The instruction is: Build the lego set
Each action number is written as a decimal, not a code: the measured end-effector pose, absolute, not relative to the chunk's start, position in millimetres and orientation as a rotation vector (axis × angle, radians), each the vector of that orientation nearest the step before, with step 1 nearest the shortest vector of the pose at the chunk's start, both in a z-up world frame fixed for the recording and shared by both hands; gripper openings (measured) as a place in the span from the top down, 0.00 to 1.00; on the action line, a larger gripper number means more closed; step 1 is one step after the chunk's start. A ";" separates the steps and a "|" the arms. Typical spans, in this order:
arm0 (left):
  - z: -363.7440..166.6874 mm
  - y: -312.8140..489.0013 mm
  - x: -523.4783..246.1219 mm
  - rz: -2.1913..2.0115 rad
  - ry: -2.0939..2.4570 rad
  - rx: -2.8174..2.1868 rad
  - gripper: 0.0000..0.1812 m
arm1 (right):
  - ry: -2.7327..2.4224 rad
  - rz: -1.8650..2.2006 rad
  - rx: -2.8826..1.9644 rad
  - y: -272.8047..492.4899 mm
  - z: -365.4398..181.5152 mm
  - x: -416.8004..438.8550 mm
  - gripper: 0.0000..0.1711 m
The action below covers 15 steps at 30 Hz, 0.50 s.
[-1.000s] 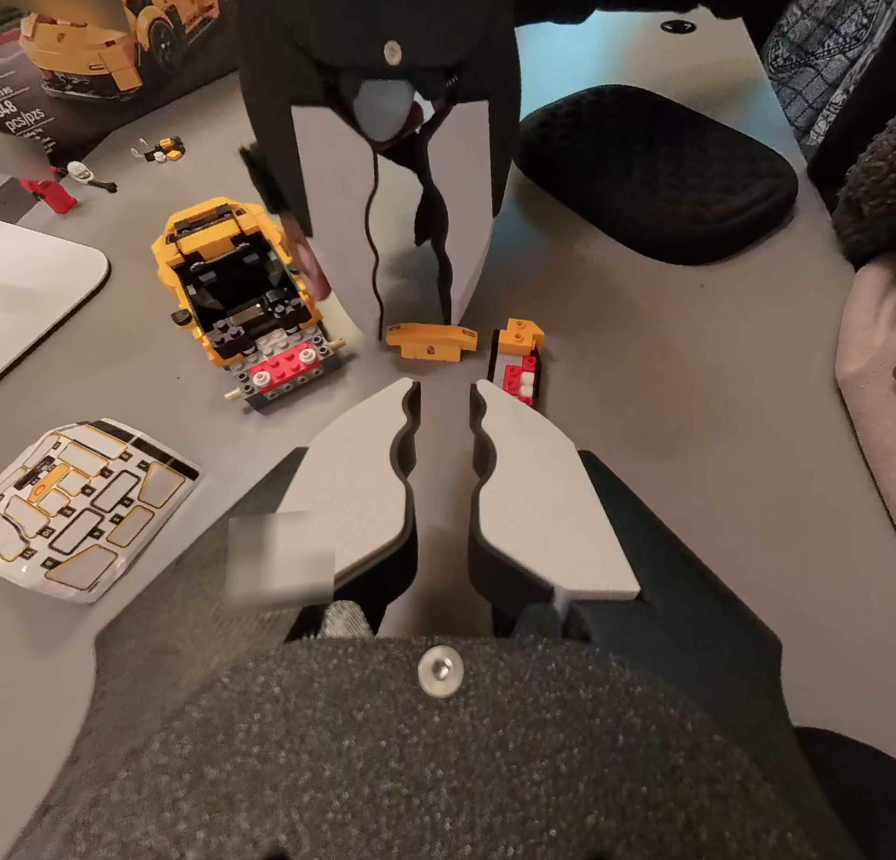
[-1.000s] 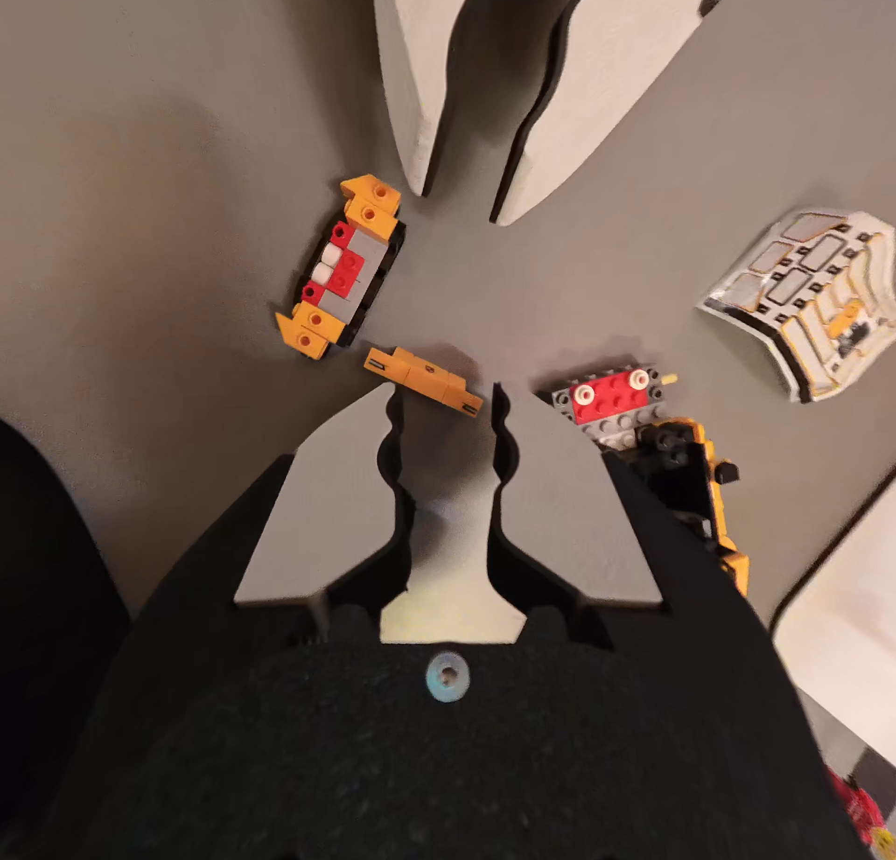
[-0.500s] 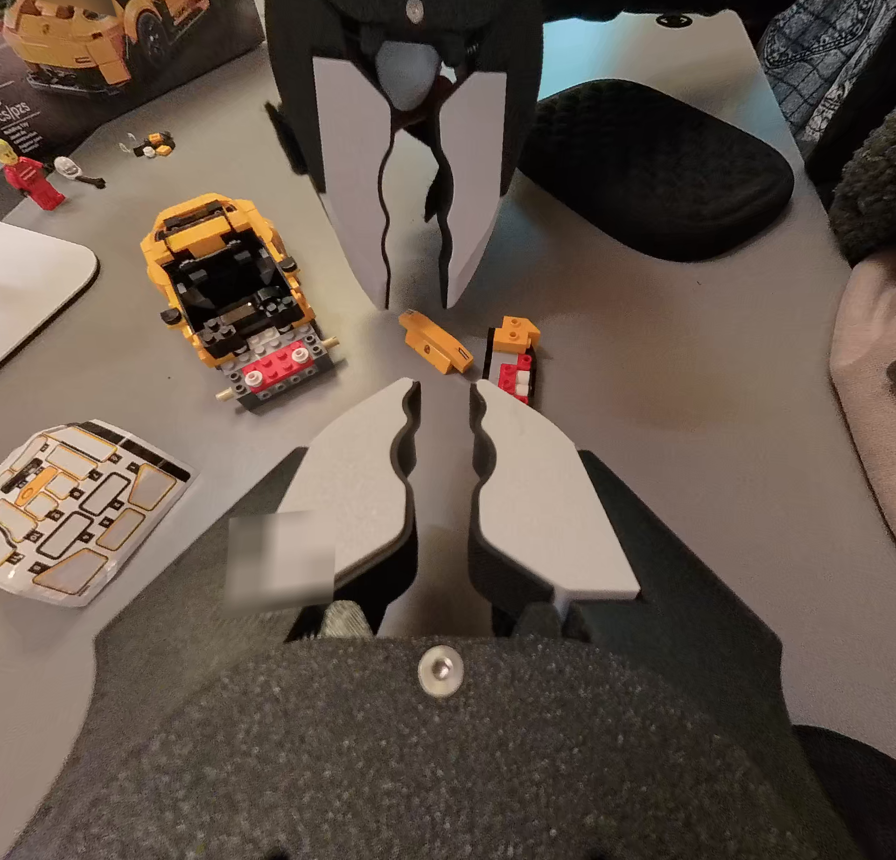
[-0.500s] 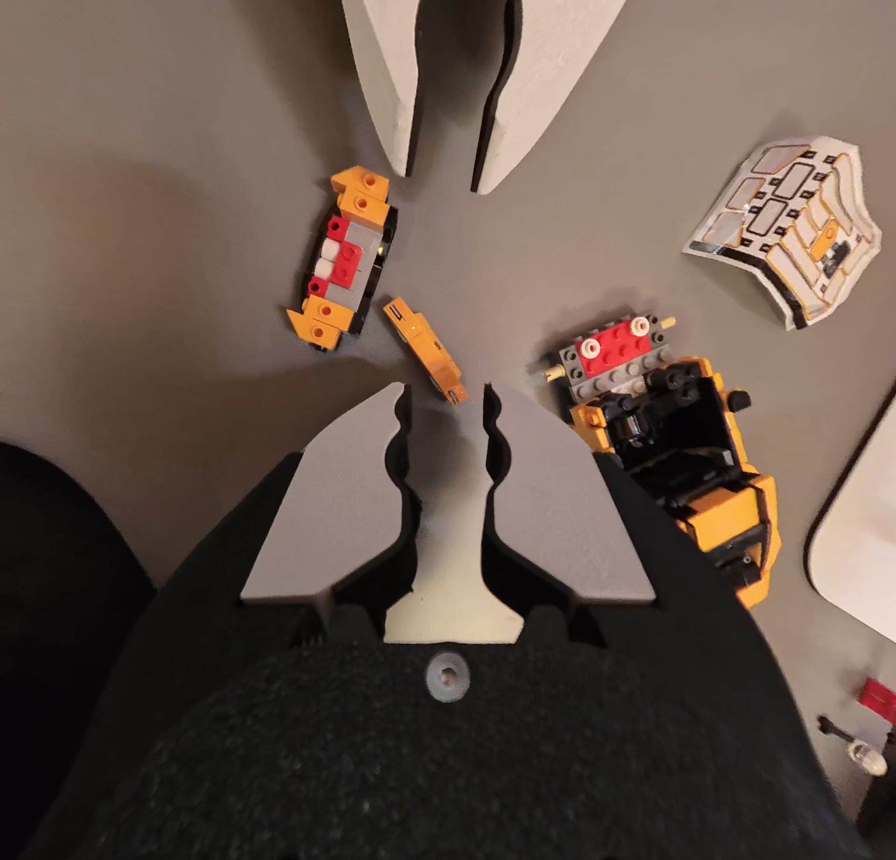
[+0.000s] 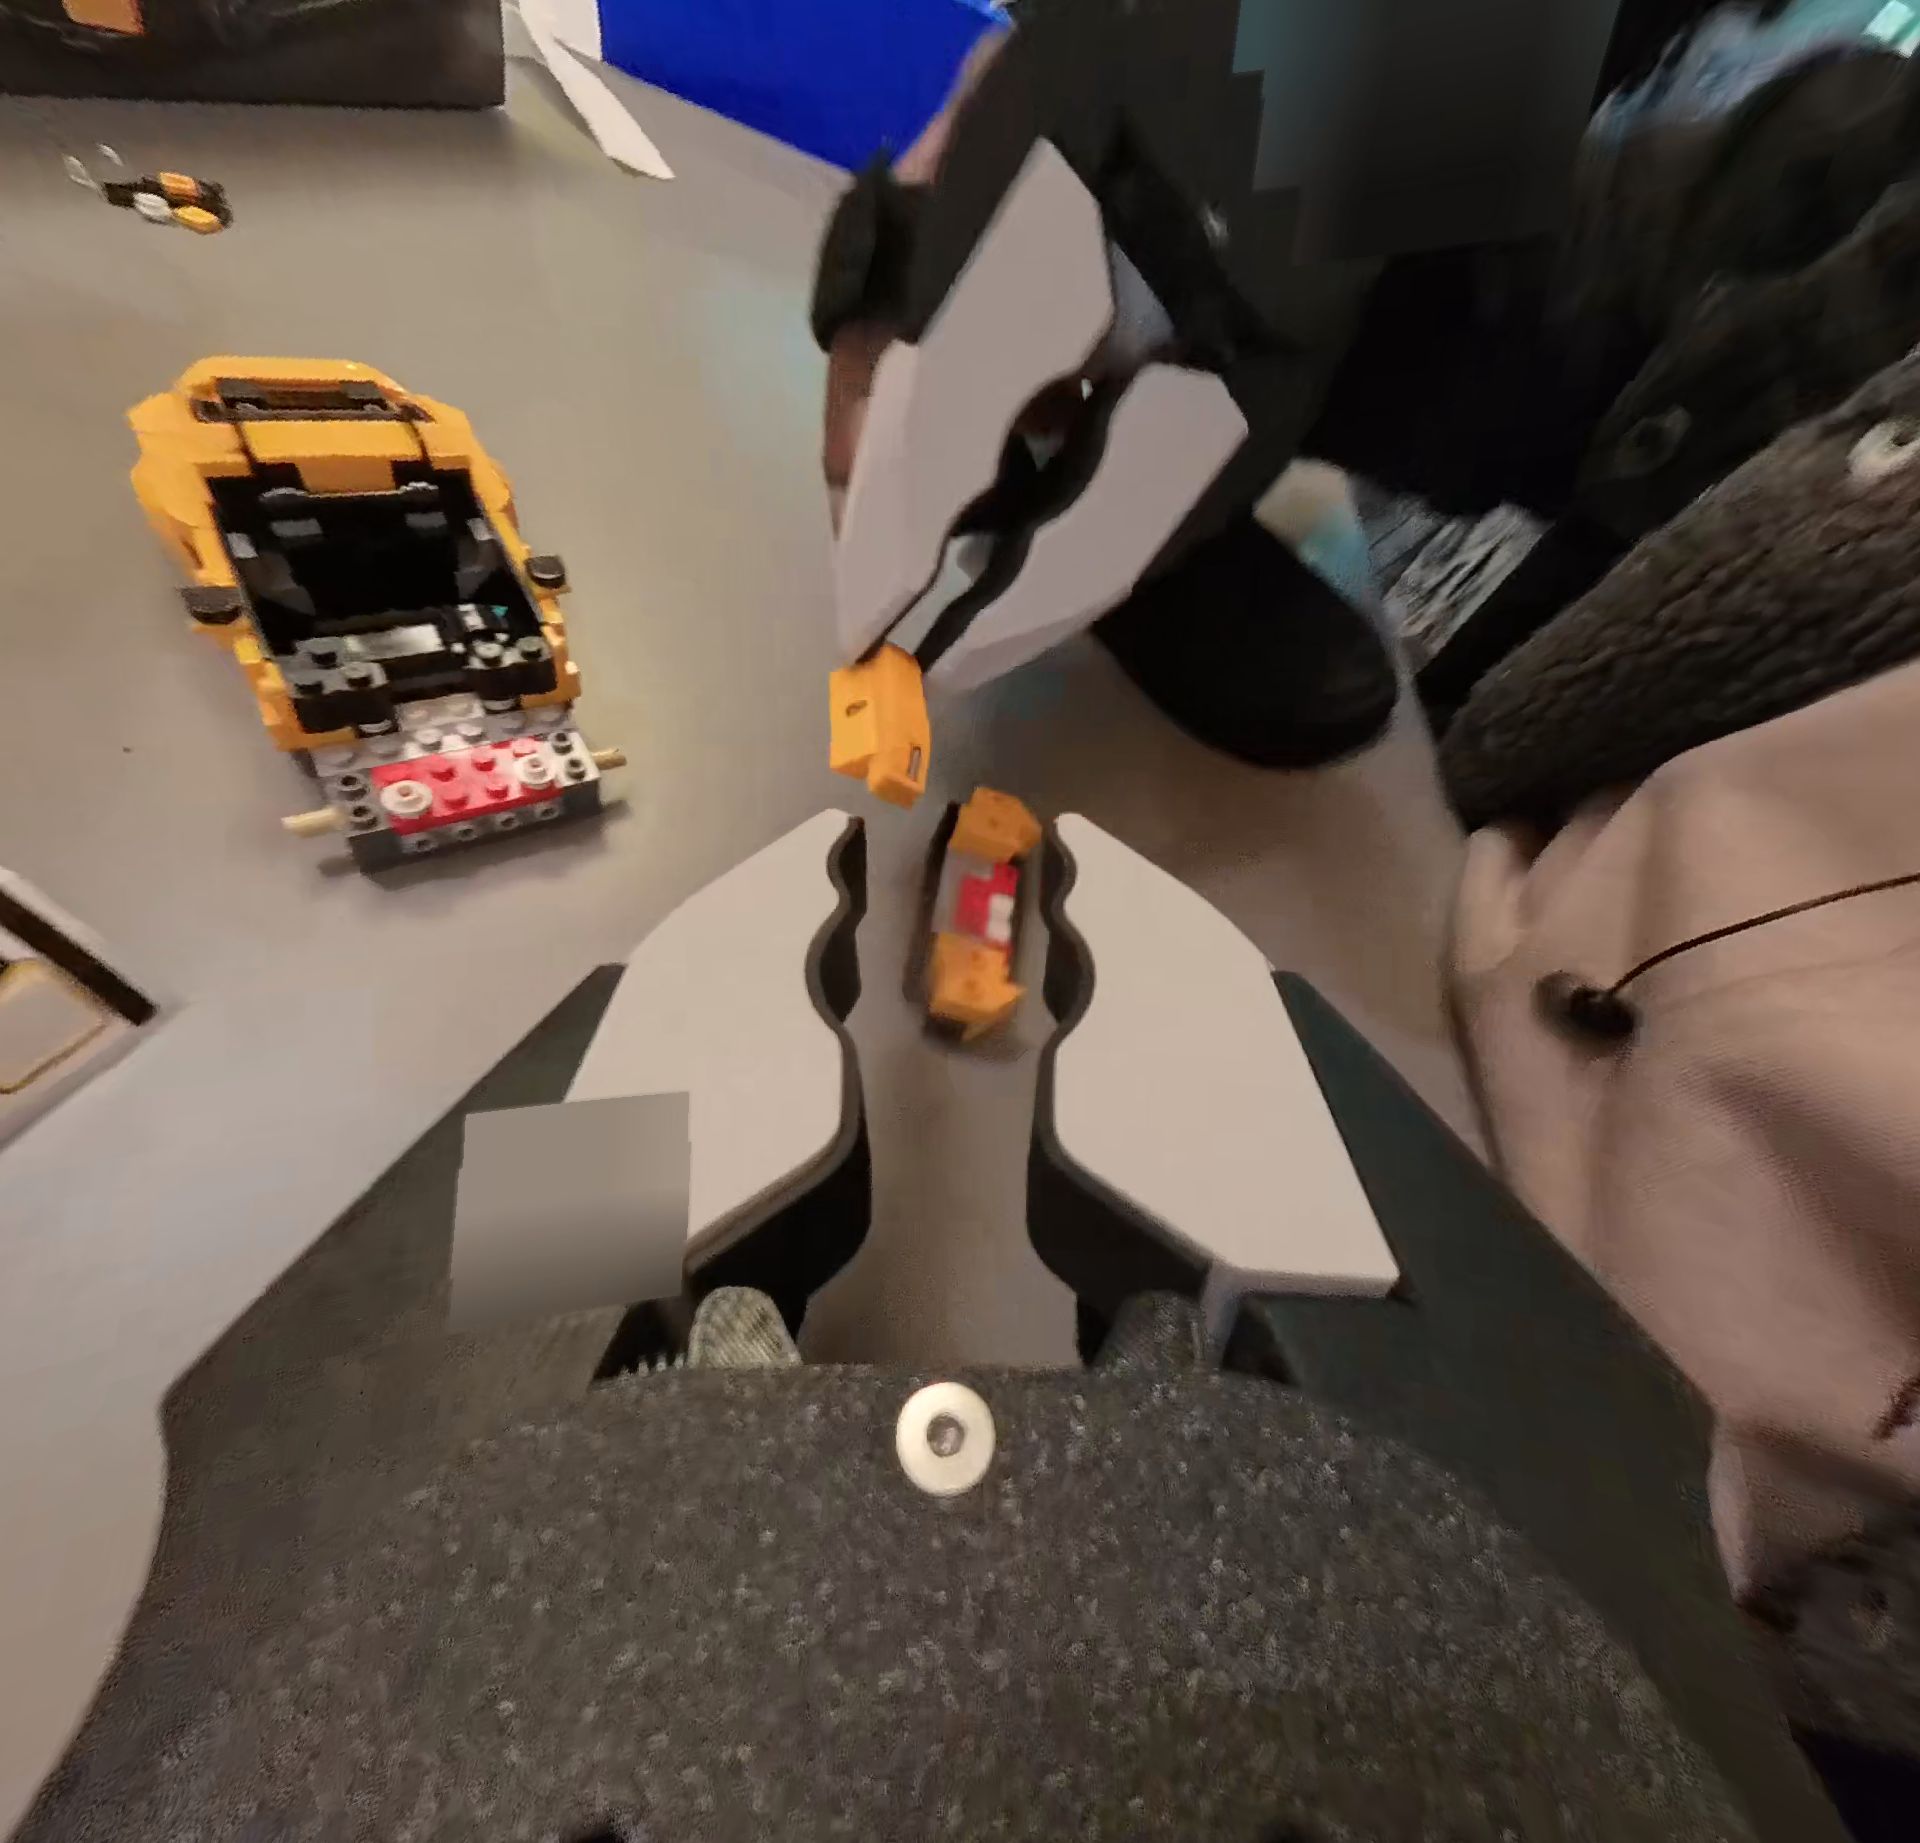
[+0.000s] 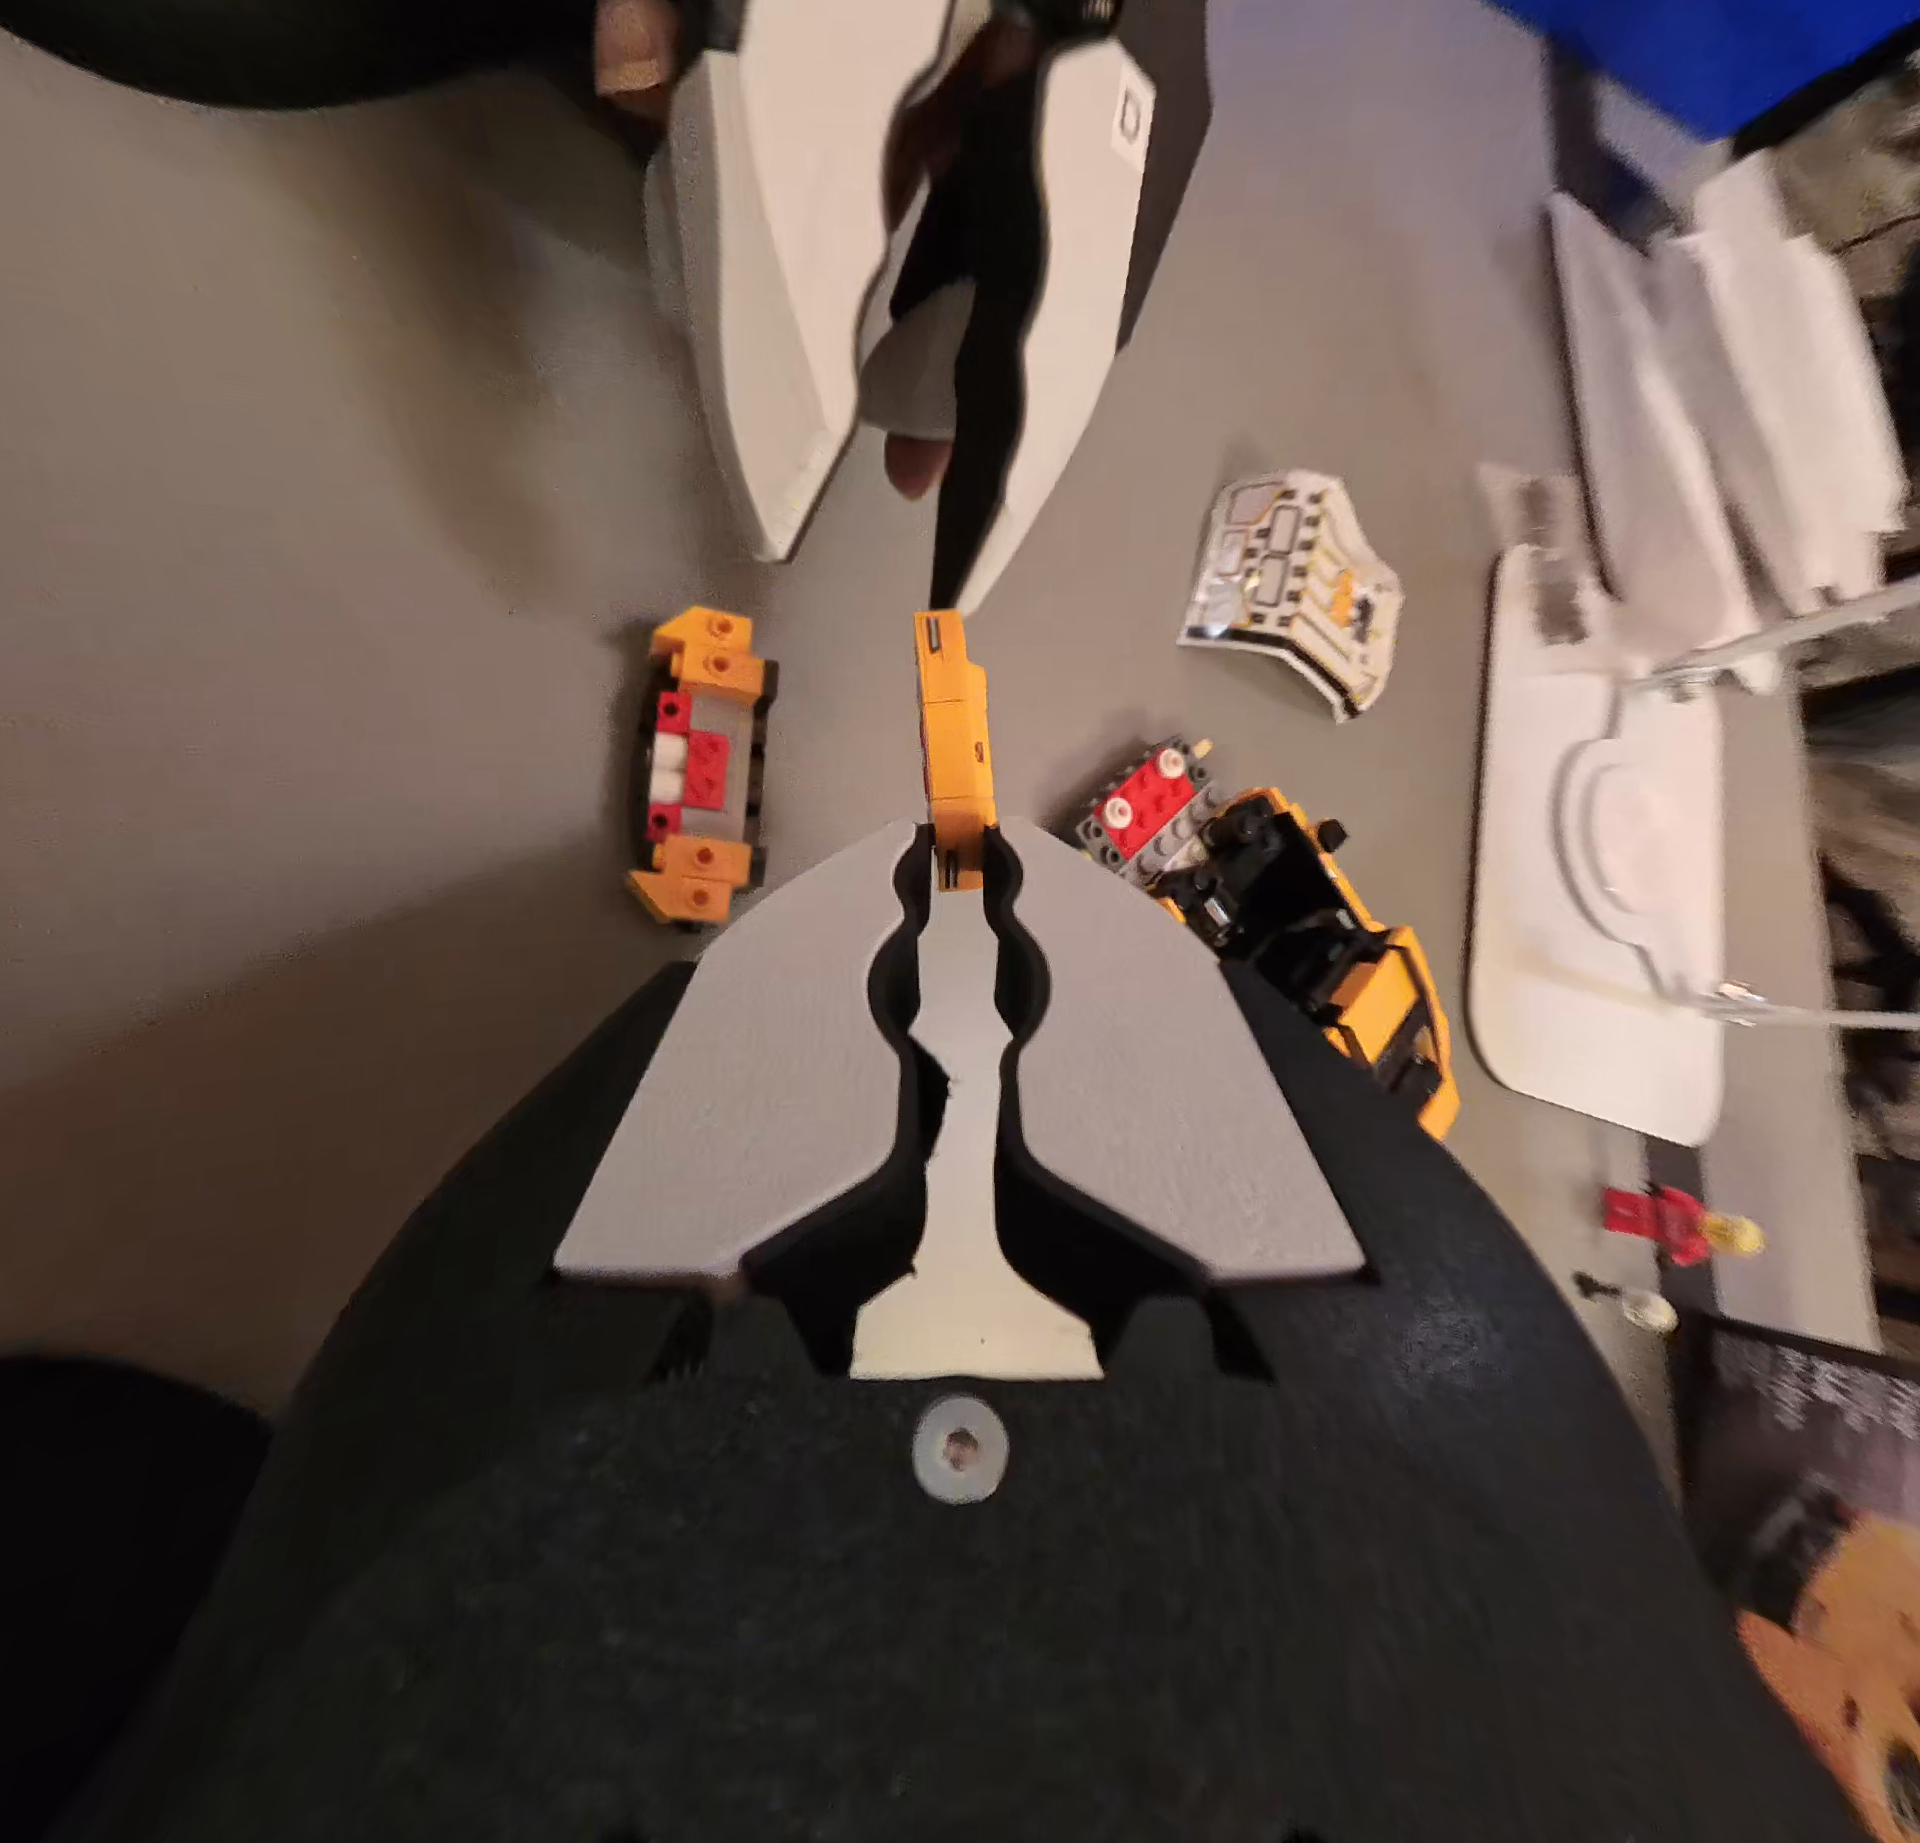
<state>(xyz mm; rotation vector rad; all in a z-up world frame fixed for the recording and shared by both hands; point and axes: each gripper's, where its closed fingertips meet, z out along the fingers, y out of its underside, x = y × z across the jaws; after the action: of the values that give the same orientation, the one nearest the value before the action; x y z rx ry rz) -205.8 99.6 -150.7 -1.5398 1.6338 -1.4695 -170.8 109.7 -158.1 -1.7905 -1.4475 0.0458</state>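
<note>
Right tongs (image 6: pixel 954 837) pinch one end of a long orange lego strip (image 6: pixel 952 728), lifted clear of the grey surface (image 6: pixel 312 546) — in the left wrist view the strip (image 5: pixel 878 723) hangs from the tips. Left tongs (image 5: pixel 951 827) are parted and hold nothing; a small orange, red and grey brick assembly (image 5: pixel 977 920) lies on the surface between their tips. Well to the side sits the half-built orange and black lego car (image 5: pixel 353 588), its red and grey end bare. Near the car in the right wrist view lie a curled sticker sheet (image 6: pixel 1294 598) and a white tray (image 6: pixel 1600 910) — a red minifigure (image 6: pixel 1673 1234) lies by the tray.
</note>
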 end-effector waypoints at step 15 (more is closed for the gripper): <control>-154.4 79.8 -202.1 -1.524 1.691 -1.587 0.90 | -1.444 -0.314 -1.635 88.3 -152.2 -190.9 0.95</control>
<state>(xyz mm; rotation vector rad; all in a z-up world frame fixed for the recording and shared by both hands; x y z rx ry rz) -202.1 79.8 -154.4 -1.5873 1.6910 -1.5239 -190.9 88.3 -152.2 -1.6345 -1.4435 -0.3144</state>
